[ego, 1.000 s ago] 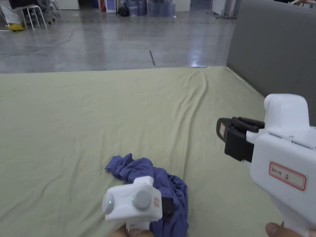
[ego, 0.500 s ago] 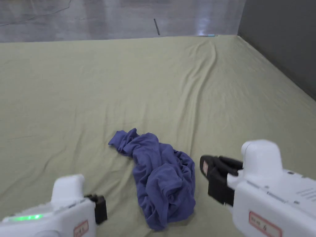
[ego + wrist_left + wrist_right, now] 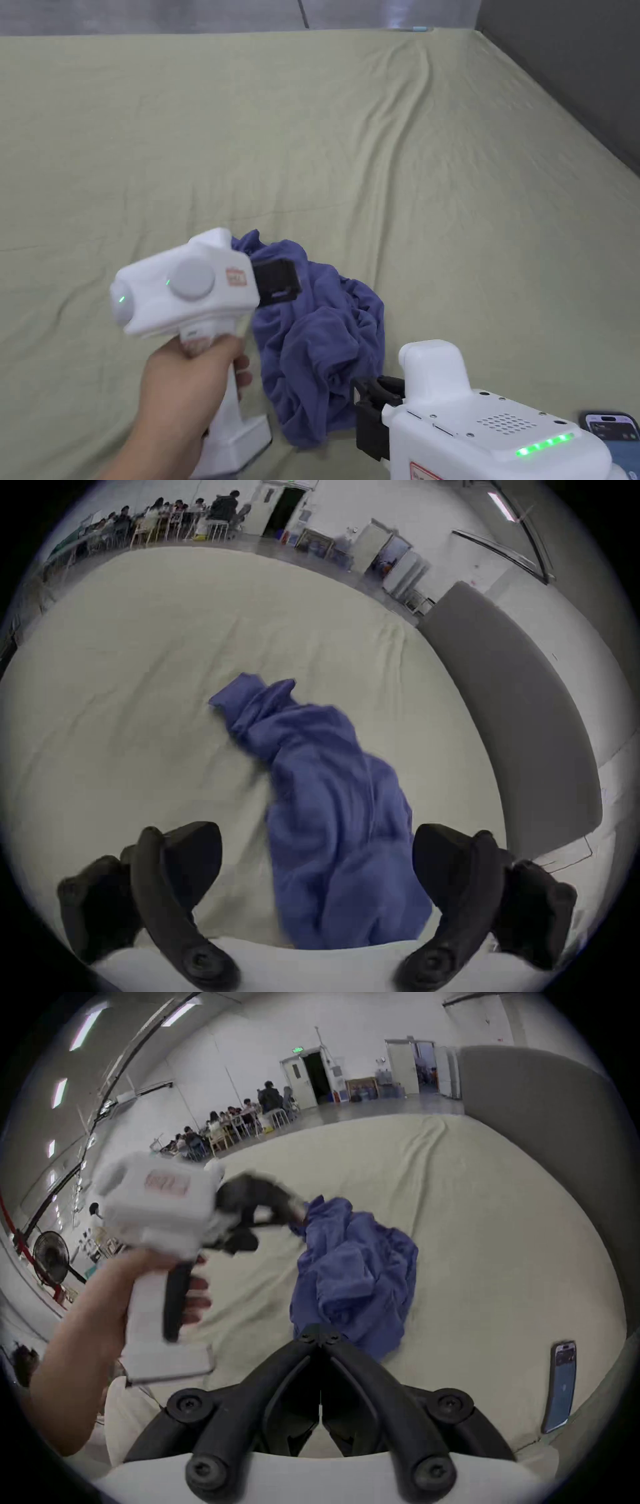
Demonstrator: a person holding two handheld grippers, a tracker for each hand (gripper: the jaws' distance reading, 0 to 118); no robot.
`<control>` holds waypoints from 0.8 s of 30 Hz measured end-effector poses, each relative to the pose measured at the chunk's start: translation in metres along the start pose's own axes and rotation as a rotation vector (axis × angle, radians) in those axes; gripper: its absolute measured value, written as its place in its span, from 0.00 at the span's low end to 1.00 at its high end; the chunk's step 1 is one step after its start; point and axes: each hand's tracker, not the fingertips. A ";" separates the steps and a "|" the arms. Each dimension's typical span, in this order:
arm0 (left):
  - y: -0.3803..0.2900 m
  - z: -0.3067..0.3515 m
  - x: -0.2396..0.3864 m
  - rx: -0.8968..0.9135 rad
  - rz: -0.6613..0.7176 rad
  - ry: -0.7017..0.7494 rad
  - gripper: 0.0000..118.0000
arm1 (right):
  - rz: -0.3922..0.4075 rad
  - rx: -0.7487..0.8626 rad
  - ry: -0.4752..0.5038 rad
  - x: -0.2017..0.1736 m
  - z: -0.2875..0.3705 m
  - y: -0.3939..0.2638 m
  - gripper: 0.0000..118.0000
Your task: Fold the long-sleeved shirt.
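A crumpled blue long-sleeved shirt (image 3: 325, 337) lies in a heap on the pale green sheet (image 3: 437, 156). A hand holds my left gripper (image 3: 281, 282) over the heap's far left end, close to the cloth. In the left gripper view, the left gripper (image 3: 317, 850) has its jaws wide apart, with the shirt (image 3: 322, 791) spread ahead between them. My right gripper (image 3: 372, 409) sits at the heap's near edge. In its own view the right gripper (image 3: 320, 1336) is shut, tips meeting just before the shirt (image 3: 356, 1279). That view also has the left gripper (image 3: 273, 1227), blurred.
A phone (image 3: 609, 428) lies on the sheet at the near right, also the phone (image 3: 561, 1383) in the right gripper view. A grey padded wall (image 3: 562, 62) borders the sheet on the right. Several people (image 3: 225, 1123) sit at tables far off. A fan (image 3: 52, 1257) stands left.
The head camera has tilted down. My left gripper rose from the lower left to the shirt's far left end. The right gripper sank toward the shirt's near edge. The shirt lies as before.
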 end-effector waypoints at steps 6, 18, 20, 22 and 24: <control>0.023 -0.067 0.002 -0.198 -0.089 0.126 0.19 | 0.012 -0.027 -0.023 0.006 -0.004 -0.004 0.02; 0.015 -0.005 0.005 -0.104 -0.140 0.000 0.05 | -0.127 -0.125 -0.011 0.056 -0.062 0.033 0.93; 0.018 -0.003 0.005 -0.099 -0.151 0.007 0.05 | -0.186 -0.077 0.026 0.067 -0.072 0.044 0.96; 0.009 0.002 0.010 -0.098 -0.168 0.019 0.05 | -0.235 -0.123 -0.027 0.076 -0.094 0.052 1.00; 0.009 0.004 0.005 -0.098 -0.151 0.020 0.05 | -0.249 -0.142 -0.047 0.072 -0.128 0.047 1.00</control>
